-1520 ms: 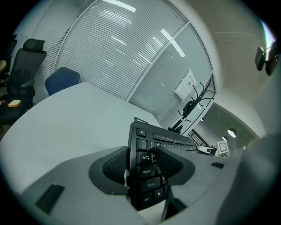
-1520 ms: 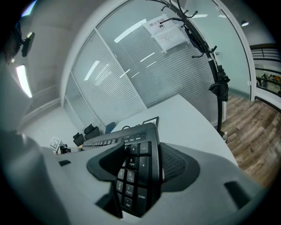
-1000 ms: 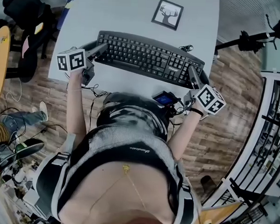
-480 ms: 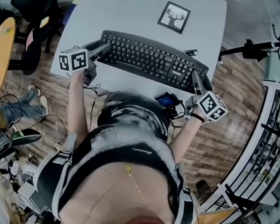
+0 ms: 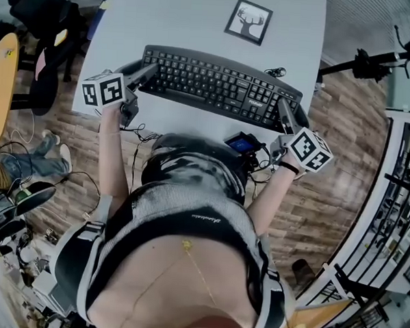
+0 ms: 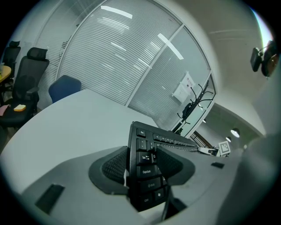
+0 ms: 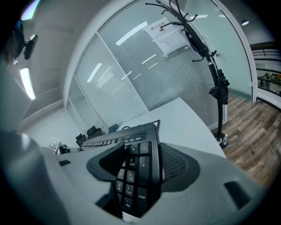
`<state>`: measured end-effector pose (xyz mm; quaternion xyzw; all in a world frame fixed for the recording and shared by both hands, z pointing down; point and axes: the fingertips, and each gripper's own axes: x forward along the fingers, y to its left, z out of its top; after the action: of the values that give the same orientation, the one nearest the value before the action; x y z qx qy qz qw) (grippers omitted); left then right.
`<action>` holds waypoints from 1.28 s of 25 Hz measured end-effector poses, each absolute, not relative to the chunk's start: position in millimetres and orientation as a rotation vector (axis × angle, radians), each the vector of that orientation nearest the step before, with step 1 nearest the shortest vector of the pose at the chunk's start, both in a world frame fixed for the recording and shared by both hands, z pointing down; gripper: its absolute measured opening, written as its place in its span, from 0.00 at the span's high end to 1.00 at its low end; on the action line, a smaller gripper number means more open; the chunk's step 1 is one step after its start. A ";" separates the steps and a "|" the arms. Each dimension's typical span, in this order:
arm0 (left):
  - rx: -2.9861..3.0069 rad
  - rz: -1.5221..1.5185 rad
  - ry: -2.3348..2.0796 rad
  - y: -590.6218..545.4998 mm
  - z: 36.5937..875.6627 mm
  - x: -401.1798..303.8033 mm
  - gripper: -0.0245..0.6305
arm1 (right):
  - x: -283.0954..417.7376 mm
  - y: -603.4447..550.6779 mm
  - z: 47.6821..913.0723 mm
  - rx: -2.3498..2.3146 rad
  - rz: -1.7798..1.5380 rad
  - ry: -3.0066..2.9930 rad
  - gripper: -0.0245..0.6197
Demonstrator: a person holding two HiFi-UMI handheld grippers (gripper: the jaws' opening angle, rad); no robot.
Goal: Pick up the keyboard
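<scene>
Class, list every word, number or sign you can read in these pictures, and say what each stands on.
"Esc", "Tab", "CapsLock", "Ctrl": left-end keys of the keyboard, left gripper view.
"9 PgUp", "3 PgDn", "+", "Enter": number-pad keys, right gripper view.
Posted sheet, right gripper view: print too blurred to read.
Keyboard's badge, head view: too small to read.
Script on the person's top: too small to read.

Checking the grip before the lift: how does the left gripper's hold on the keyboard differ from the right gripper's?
The left gripper clamps the end of the keyboard with Esc, Tab and Caps Lock; the right gripper clamps the number-pad end. In the head view the left gripper sits higher than the right gripper, since the keyboard lies slanted. Both have pads closed on the keyboard.
</scene>
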<state>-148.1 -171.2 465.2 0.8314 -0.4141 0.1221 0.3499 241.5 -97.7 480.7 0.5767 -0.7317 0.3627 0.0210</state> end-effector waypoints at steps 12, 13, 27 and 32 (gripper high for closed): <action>2.141 0.325 -1.073 -168.7 468.3 -151.5 0.66 | 244.4 -97.4 477.0 1.785 1.112 -2.259 0.58; 2.141 0.322 -1.075 -168.8 467.8 -151.4 0.66 | 245.0 -97.7 476.7 1.786 1.108 -2.256 0.58; 2.146 0.299 -1.050 -166.4 459.3 -145.4 0.66 | 241.8 -95.5 468.2 1.805 1.128 -2.274 0.58; 2.134 0.292 -1.025 -161.7 462.6 -143.1 0.66 | 242.1 -94.1 467.8 1.799 1.124 -2.278 0.58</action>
<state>-143.1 -161.7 462.6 0.8314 -0.3993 0.1136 0.3693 242.1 -94.1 467.8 0.5779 -0.7317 0.3612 0.0145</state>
